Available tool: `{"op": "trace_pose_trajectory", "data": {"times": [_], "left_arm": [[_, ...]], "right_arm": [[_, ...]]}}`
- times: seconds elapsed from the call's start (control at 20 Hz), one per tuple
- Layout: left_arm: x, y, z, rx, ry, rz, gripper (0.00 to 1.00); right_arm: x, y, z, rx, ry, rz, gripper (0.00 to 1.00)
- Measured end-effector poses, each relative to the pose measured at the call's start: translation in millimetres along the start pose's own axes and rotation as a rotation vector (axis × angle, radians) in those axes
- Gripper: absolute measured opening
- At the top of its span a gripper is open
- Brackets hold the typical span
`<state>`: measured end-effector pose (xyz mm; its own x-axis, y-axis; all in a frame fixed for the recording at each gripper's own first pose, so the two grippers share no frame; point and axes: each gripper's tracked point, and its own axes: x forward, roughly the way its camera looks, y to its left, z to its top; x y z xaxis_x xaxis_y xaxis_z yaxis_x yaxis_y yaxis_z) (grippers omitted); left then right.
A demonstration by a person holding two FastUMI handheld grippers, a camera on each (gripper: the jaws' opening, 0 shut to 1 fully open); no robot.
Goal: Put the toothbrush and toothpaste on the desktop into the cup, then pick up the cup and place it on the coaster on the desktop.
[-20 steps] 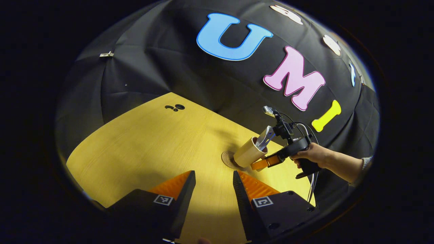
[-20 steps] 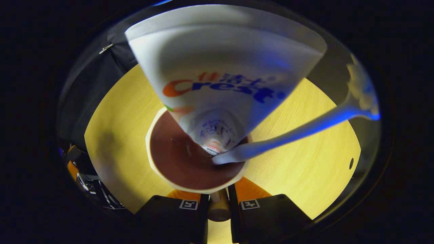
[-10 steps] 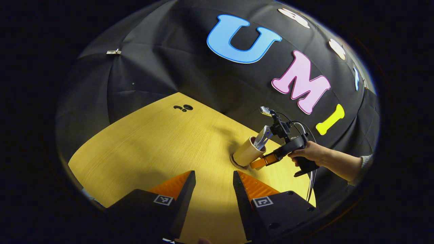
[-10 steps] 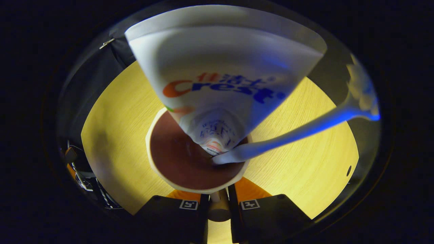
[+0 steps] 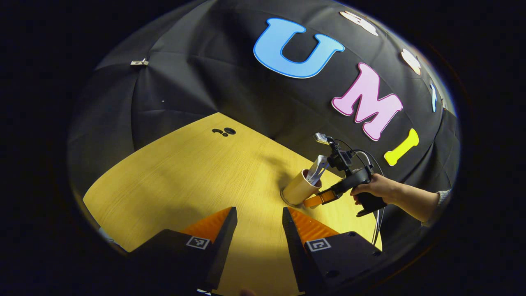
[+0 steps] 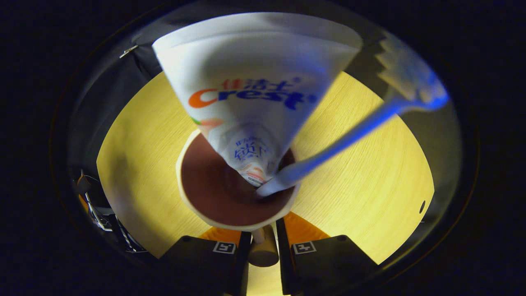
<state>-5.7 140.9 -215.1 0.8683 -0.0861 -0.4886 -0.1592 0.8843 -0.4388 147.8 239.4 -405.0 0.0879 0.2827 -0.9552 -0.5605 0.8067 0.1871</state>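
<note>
Cup (image 6: pixel 230 193) on coaster (image 5: pixel 285 200), handle pinched at 6 o'clock by right fingers (image 6: pixel 263 246); left fingers (image 5: pixel 257 230) apart, idle. Next: release.

The right gripper (image 6: pixel 263 246) clamps the tan handle (image 6: pixel 263 248) of a cream cup with a dark brown inside (image 6: pixel 197 205). A white toothpaste tube (image 6: pixel 250 90) and a white-and-blue toothbrush (image 6: pixel 349 133) stand in it, leaning apart, over the yellow wooden desktop (image 6: pixel 370 197).
</note>
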Motion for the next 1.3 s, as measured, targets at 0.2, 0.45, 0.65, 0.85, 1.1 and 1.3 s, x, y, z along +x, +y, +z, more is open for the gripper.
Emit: {"op": "trace_pose_trajectory", "data": {"times": [0.2,0.45,0.65,0.85,1.1,1.3], "left_arm": [[5.1,-2.4,-1.4,0.012,0.003,-0.003,0.7],[9.8,-19.1,9.4,0.036,-0.006,-0.026,0.7],[0.9,-40.3,16.8,0.057,-0.012,-0.047,0.7],[-3.6,-60.7,28.5,0.09,-0.02,-0.058,0.7],[-10.4,-82.9,42.3,0.132,-0.033,-0.066,0.7],[-14.2,-104.0,45.0,0.174,-0.041,-0.088,0.7]], "right_arm": [[-11.5,-4.6,2.9,-0.003,-0.039,-0.002,0.44],[-48.6,-8.7,6.2,0.024,-0.125,0.0,0.51],[-88.3,-14.4,3.4,0.021,-0.244,-0.025,0.57],[-138.0,-11.9,-0.1,0.061,-0.382,-0.056,0.67],[-193.9,7.2,-15.6,0.078,-0.531,-0.074,0.78],[-221.4,18.6,-37.7,0.088,-0.597,-0.107,0.88]]}}
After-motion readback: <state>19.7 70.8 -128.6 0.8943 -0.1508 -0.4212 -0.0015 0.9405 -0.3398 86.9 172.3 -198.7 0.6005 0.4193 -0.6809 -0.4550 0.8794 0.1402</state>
